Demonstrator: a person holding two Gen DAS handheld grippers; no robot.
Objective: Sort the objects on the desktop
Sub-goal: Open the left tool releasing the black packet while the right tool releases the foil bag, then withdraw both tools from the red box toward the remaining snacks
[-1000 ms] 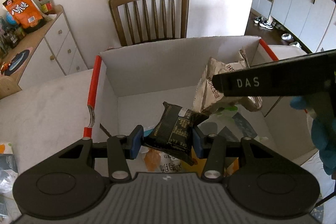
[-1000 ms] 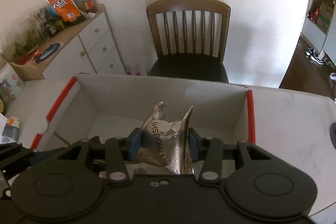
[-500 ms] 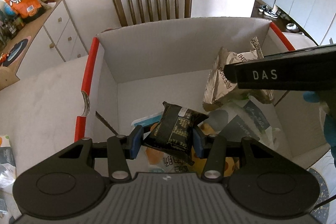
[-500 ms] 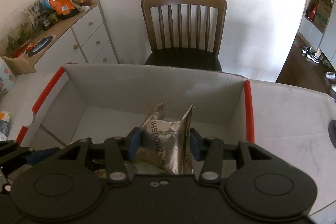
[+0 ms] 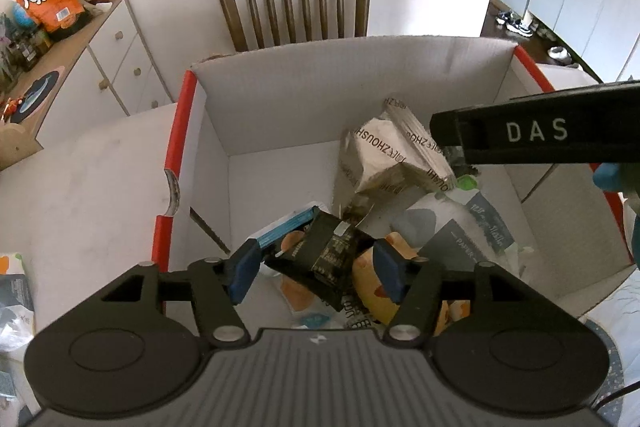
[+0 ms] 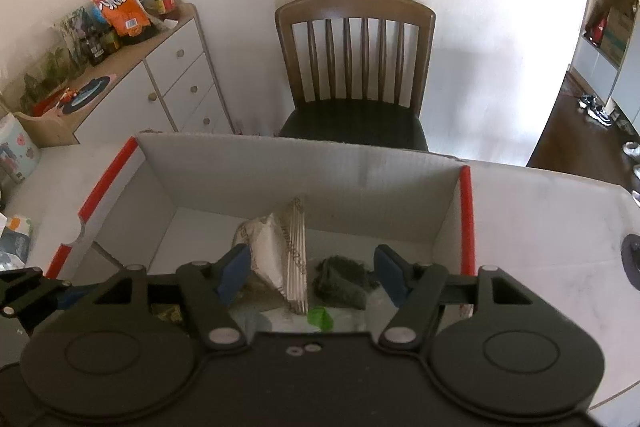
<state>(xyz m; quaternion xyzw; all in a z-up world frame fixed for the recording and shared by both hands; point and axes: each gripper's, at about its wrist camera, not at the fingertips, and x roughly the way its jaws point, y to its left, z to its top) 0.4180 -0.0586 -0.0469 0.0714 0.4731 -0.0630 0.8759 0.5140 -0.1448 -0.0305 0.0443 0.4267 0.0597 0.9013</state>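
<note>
White table (image 5: 100,187): red-edged box (image 5: 304,103) holds silver packet (image 5: 380,155), black packet (image 5: 328,259).

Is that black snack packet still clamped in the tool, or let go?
Let go. The left gripper jaws have just been opening; gaps show beside the black snack packet, which tilts over the cardboard box.

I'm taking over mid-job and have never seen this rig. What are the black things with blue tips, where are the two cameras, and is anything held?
A person holds a handheld two-finger gripper in each hand; each carries a fisheye camera looking along its fingers. Both look down into a white cardboard box on a table. The left gripper has just been opening, and the black snack packet between its blue pads looks released. The right gripper has also just opened; the silver snack bag is no longer pinched. Other packets already lie in the box.
</note>
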